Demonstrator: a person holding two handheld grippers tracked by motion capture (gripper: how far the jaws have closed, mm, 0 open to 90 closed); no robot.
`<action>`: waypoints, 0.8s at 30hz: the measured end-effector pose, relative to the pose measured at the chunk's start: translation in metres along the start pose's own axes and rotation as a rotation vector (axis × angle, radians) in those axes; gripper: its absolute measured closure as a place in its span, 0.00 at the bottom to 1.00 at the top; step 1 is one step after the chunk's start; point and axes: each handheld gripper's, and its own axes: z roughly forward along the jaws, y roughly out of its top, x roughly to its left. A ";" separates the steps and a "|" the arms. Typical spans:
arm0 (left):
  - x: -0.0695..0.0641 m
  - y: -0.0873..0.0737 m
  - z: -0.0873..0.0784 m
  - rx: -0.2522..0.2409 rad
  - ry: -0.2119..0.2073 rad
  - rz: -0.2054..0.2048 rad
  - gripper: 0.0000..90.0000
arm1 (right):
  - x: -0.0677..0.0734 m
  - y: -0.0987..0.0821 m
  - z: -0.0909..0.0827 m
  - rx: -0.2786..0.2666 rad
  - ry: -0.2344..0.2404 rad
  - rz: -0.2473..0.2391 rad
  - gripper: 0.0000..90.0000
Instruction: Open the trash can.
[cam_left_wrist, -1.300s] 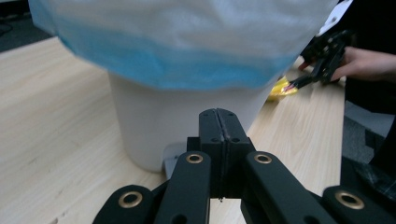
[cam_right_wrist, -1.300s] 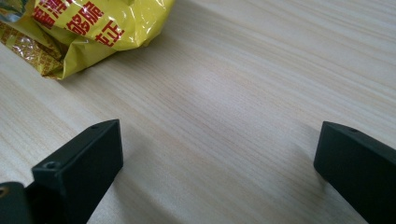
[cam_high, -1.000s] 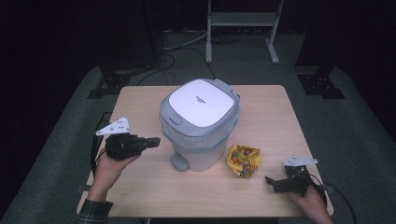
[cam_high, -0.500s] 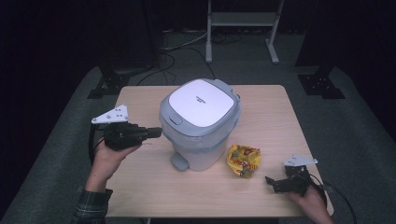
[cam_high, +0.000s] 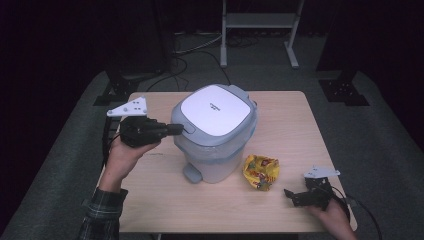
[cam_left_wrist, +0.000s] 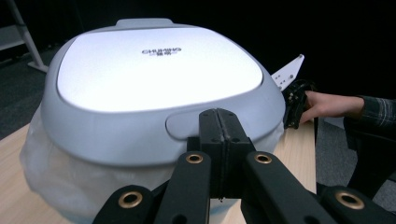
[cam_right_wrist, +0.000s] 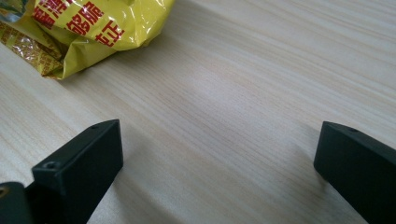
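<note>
grey-white bin (cam_high: 215, 132), yellow red-printed wrapper (cam_high: 261, 172)

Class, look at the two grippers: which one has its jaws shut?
The left gripper, raised at the bin's lid tab, has its jaws pressed together. The right gripper, resting low on the table beside the yellow wrapper, stands wide open.

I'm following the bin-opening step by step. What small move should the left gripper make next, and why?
Probably a short push or lift on the lid's front tab. The left gripper is shut and level with the tab on the closed bin, while the yellow wrapper lies on the table beside it.
</note>
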 end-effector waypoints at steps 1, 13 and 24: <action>0.001 0.002 0.001 0.000 -0.004 0.002 1.00 | 0.000 0.000 0.000 0.000 0.000 0.000 0.00; 0.009 0.007 0.014 0.011 -0.002 -0.002 1.00 | 0.000 0.000 0.000 0.000 0.000 0.000 0.00; 0.010 0.007 0.015 0.019 -0.010 -0.012 1.00 | 0.000 0.000 0.000 0.001 0.000 0.001 0.00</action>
